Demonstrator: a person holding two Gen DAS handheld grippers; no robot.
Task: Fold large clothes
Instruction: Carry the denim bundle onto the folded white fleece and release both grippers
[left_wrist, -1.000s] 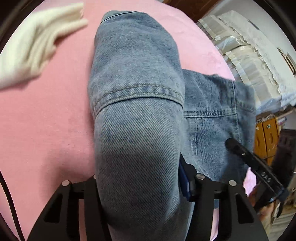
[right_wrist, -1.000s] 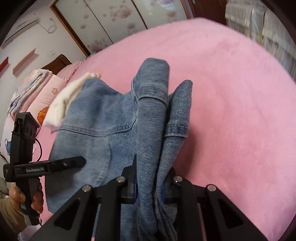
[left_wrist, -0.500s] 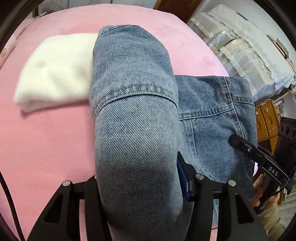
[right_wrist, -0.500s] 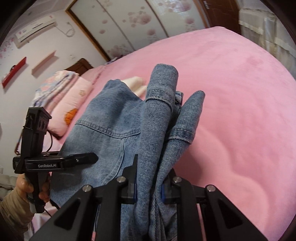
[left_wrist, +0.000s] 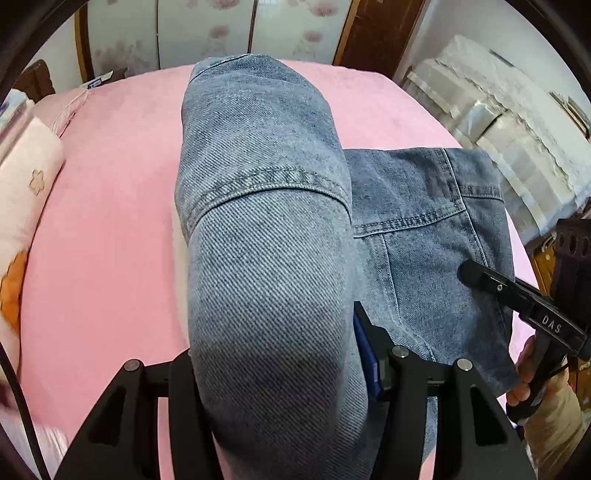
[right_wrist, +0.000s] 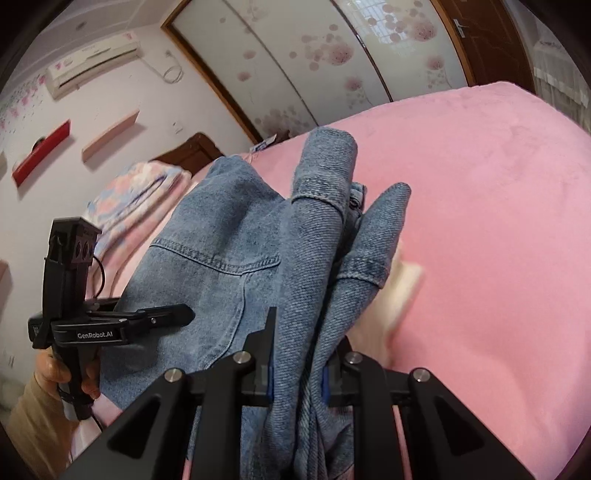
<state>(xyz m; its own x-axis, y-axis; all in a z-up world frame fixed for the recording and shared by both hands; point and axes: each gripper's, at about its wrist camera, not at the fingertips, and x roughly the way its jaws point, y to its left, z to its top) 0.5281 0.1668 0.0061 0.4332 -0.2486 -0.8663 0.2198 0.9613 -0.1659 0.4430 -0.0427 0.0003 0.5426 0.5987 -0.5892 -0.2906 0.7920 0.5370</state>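
A blue denim garment (left_wrist: 266, 221) hangs lifted above the pink bed (left_wrist: 110, 206). My left gripper (left_wrist: 275, 354) is shut on a thick rolled fold of it, which fills the space between the fingers. The rest of the denim spreads to the right, towards my right gripper (left_wrist: 476, 277), held by a hand. In the right wrist view my right gripper (right_wrist: 303, 362) is shut on a narrow bunch of the denim garment (right_wrist: 221, 266). Two folded ends stick up past the fingers. My left gripper (right_wrist: 181, 314) shows at the left, in a hand.
A blurred cream cloth (right_wrist: 399, 291) lies on the bed (right_wrist: 498, 221) just right of the denim. Pillows and folded bedding (right_wrist: 140, 195) sit at the head end. Flowered wardrobe doors (right_wrist: 332, 66) stand behind the bed, and wrapped white bundles (left_wrist: 498, 122) lie beyond its right edge.
Both grippers have risen and swept across the bed with the denim still held. The white folded cloth has left the left wrist view; the wardrobe and a pillow have come in.
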